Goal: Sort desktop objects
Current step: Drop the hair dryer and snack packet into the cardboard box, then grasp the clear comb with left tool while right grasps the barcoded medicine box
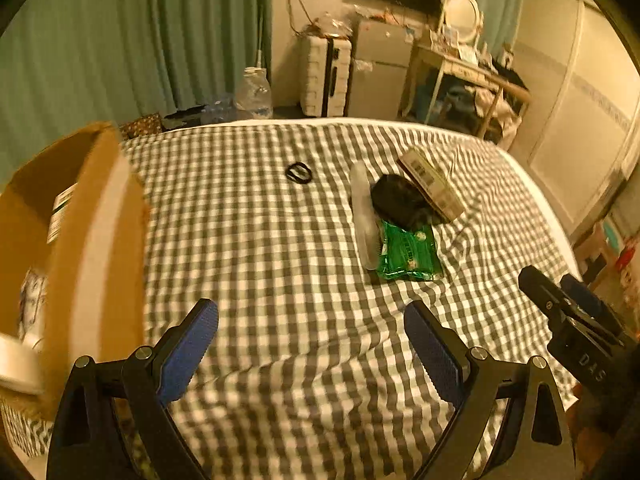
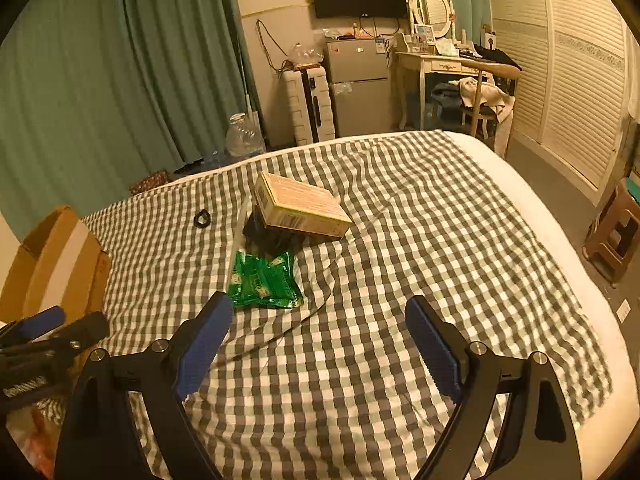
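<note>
On the checked bedspread (image 1: 260, 240) lies a cluster: a green packet (image 1: 408, 254) (image 2: 262, 280), a clear tube-like case (image 1: 363, 216), a black bundle (image 1: 400, 200) (image 2: 272, 236) and a tan box (image 1: 432, 184) (image 2: 300, 206) resting on the bundle. A black ring (image 1: 298, 173) (image 2: 202, 218) lies apart to the left. My left gripper (image 1: 312, 332) is open and empty, near the open cardboard box (image 1: 80, 240). My right gripper (image 2: 320, 332) is open and empty, just short of the green packet; it also shows in the left wrist view (image 1: 568, 312).
The cardboard box (image 2: 60, 264) stands at the bed's left edge with items inside. Beyond the bed are green curtains (image 2: 120, 80), a water jug (image 2: 244, 134), a suitcase (image 2: 308, 104), a small fridge (image 2: 360, 84), a desk and chair (image 2: 480, 84). A brown stool (image 2: 616, 232) stands right.
</note>
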The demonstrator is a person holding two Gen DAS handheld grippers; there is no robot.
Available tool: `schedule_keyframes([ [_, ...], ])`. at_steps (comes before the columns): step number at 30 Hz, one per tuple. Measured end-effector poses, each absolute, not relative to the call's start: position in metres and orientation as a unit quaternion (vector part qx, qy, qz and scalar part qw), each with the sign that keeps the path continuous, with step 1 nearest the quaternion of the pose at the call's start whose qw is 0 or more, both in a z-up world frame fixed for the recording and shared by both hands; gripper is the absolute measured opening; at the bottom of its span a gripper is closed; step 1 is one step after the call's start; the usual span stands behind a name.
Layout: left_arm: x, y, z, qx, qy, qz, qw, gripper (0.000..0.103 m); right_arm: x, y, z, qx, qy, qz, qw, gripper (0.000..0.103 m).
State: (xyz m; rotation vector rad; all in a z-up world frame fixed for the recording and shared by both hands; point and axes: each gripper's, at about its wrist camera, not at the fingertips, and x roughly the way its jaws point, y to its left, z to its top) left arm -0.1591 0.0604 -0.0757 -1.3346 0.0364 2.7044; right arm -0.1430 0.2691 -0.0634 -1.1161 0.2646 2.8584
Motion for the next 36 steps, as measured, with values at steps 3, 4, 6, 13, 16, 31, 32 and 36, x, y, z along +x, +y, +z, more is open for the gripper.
schedule_keyframes([
  [3, -0.182, 0.076, -0.093, -0.453, 0.030, 0.889, 0.056, 0.096, -0.152, 0.269, -0.072, -0.359, 0.083, 0.929, 0.033, 0.088],
  [4, -0.190, 0.080, -0.098, -0.456, 0.030, 0.888, 0.056, 0.096, -0.155, 0.268, -0.074, -0.356, 0.083, 0.930, 0.032, 0.088],
  [6, -0.209, 0.085, -0.109, -0.464, 0.027, 0.884, 0.055, 0.096, -0.166, 0.270, -0.080, -0.352, 0.080, 0.932, 0.032, 0.088],
  [13, -0.269, 0.109, -0.147, -0.486, 0.022, 0.872, 0.058, 0.096, -0.202, 0.290, -0.101, -0.354, 0.101, 0.929, 0.044, 0.088],
  [16, -0.289, 0.122, -0.155, -0.480, 0.022, 0.872, 0.090, 0.096, -0.212, 0.297, -0.112, -0.371, 0.105, 0.921, 0.050, 0.088],
  [31, -0.321, 0.090, -0.175, -0.491, 0.018, 0.868, 0.078, 0.084, -0.232, 0.280, -0.100, -0.335, 0.090, 0.938, 0.021, 0.088],
  [32, -0.320, 0.091, -0.176, -0.490, 0.025, 0.868, 0.075, 0.078, -0.237, 0.273, -0.097, -0.324, 0.082, 0.942, 0.013, 0.088],
  [36, -0.320, 0.088, -0.175, -0.485, 0.024, 0.870, 0.079, 0.060, -0.257, 0.256, -0.098, -0.319, 0.068, 0.945, -0.010, 0.088],
])
